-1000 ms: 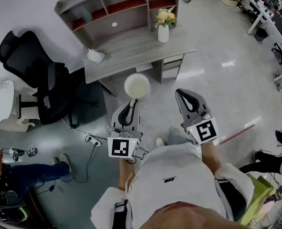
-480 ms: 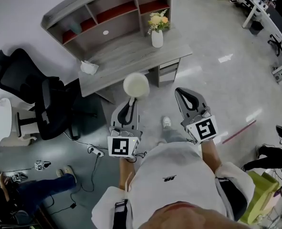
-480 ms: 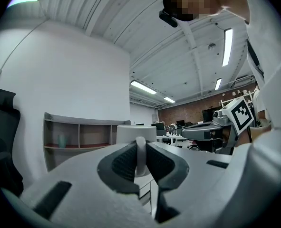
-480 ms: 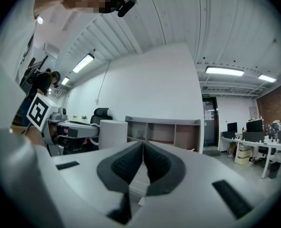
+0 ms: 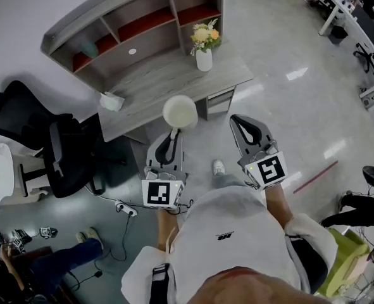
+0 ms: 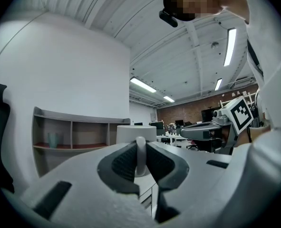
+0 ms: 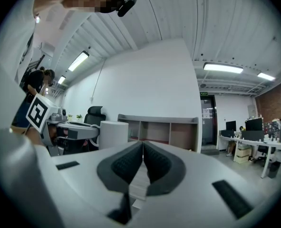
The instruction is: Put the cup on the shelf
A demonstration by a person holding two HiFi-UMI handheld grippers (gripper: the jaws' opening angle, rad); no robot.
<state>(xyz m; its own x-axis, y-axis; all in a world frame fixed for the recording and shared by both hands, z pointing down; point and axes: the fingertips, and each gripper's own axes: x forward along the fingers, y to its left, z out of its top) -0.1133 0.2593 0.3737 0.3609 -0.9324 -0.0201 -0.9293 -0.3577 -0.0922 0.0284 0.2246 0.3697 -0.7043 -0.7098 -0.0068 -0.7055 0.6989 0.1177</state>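
My left gripper is shut on the handle of a white cup, held upright in the air just short of the grey desk's front edge. In the left gripper view the cup stands beyond the jaws, which pinch its handle. My right gripper hangs to the right at the same height, shut with nothing in it; its own view shows the pads pressed together. The shelf unit with its open compartments stands on the back of the desk, ahead of both grippers.
A white vase of flowers and a crumpled white tissue sit on the desk. A teal cup stands in the left shelf compartment. A black office chair is left of the desk. Cables and a power strip lie on the floor.
I have walked toward the desk with both grippers held out; the desk and shelf have slid down and left in the head view and look closer. The cup stays gripped.
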